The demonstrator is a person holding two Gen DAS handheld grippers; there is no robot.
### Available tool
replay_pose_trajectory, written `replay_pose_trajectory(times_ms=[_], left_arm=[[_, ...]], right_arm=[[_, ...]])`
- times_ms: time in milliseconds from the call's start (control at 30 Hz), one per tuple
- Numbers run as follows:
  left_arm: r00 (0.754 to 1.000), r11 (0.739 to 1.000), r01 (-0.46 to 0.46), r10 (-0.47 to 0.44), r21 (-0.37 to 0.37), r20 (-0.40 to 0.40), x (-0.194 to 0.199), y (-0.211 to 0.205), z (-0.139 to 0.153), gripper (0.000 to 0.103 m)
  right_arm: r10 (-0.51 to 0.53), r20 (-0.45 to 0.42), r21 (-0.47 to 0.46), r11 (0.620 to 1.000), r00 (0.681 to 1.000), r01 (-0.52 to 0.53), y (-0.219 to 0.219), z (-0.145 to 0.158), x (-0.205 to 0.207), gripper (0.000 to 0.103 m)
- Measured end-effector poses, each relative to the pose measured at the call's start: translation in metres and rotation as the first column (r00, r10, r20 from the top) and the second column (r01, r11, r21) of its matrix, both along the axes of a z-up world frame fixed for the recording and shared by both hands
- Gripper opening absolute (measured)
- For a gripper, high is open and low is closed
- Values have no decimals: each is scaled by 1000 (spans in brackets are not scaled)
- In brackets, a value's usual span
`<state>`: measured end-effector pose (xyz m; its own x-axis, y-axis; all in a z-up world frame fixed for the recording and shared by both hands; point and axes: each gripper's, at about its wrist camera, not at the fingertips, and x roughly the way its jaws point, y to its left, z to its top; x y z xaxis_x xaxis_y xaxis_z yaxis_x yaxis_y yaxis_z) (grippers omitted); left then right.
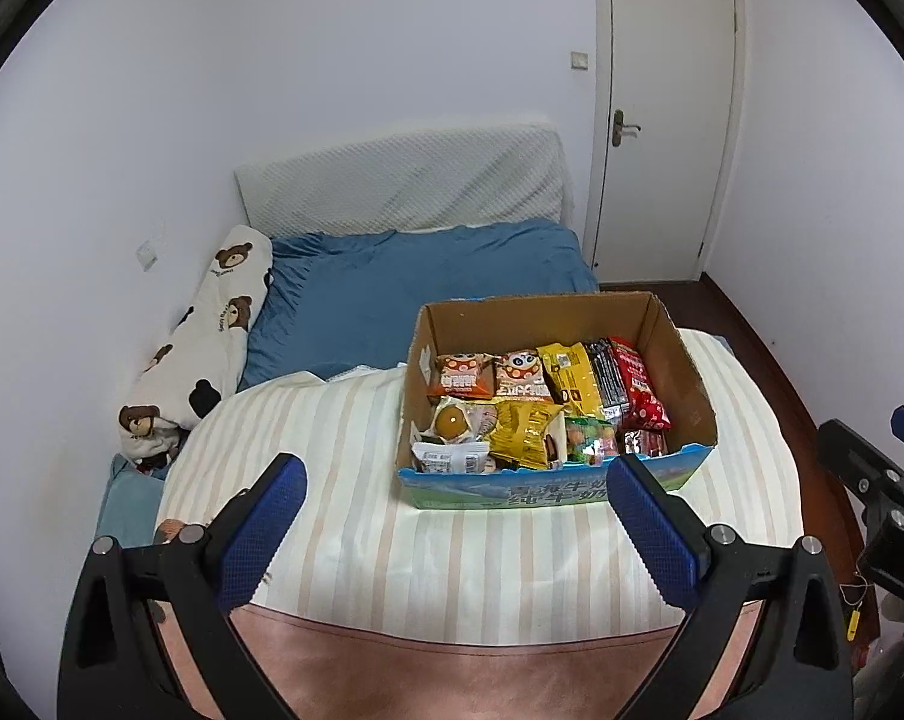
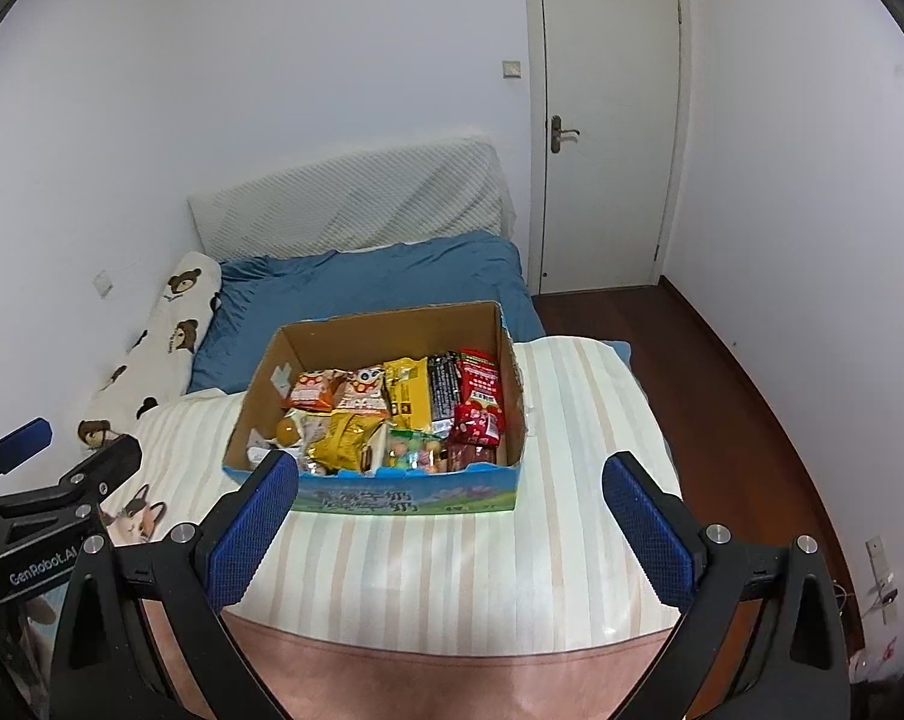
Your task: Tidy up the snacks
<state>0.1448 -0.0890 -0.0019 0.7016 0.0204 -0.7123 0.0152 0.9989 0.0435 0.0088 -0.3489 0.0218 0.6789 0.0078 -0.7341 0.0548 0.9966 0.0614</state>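
A cardboard box (image 1: 679,360) with a blue-green printed front stands on a striped cushion on the bed; it also shows in the right wrist view (image 2: 260,384). Inside lie several snack packets: orange ones (image 1: 460,375), yellow ones (image 1: 520,432), a red one (image 1: 640,387) and a green one (image 1: 589,438). My left gripper (image 1: 454,477) is open and empty, held short of the box's front. My right gripper (image 2: 452,474) is open and empty, also just in front of the box. Each gripper shows at the edge of the other's view.
The striped cushion (image 1: 344,462) lies over a pink cover (image 1: 452,678). Behind it are a blue sheet (image 1: 392,294), a bear-print pillow (image 1: 212,336) by the left wall and a white headboard pad (image 1: 404,180). A closed white door (image 1: 667,108) and wood floor (image 2: 721,372) are at right.
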Motion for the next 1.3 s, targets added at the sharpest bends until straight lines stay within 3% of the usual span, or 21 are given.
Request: replay_pose_trajectory(times_ms=[200, 633, 833, 1300], left_arm=[[997, 1000, 17, -18, -13, -78, 28, -8, -22, 103], [966, 999, 15, -25, -41, -256, 83, -11, -69, 103], [959, 999, 11, -23, -45, -283, 91, -7, -77, 103], [960, 999, 26, -38, -46, -279, 92, -7, -76, 103]], right_arm=[[-16, -75, 1, 1000, 997, 16, -6, -27, 33, 103], [12, -224, -11, 1000, 974, -15, -7, -73, 92, 103], [24, -277, 1, 1000, 961, -25, -5, -88, 101, 103], [21, -284, -4, 1000, 958, -23, -4, -90, 102, 103]])
